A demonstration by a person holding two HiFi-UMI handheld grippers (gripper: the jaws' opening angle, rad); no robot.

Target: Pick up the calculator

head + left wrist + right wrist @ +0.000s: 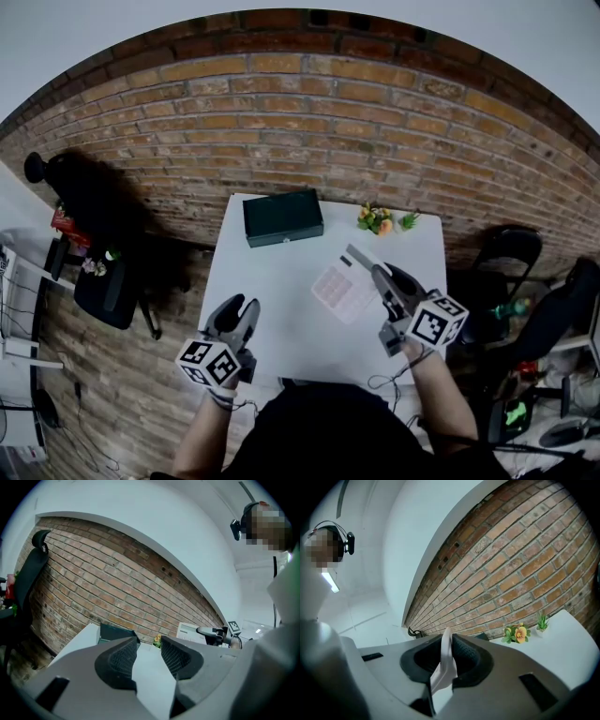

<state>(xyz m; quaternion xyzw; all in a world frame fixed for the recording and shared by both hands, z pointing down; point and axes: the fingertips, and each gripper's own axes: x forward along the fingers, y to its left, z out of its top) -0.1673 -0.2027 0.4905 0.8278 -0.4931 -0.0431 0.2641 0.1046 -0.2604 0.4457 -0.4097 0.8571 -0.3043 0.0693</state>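
Note:
The calculator is white with pale keys and a grey display at its far end. My right gripper is shut on its right edge and holds it over the right half of the white table. In the right gripper view the calculator stands edge-on between the pads. The left gripper view shows the calculator raised off the table, with the right gripper beside it. My left gripper hovers open over the table's front left, nothing between its fingers.
A dark green box lies at the table's back edge, with a small pot of flowers at the back right. Black chairs stand left and right of the table. A brick wall is behind.

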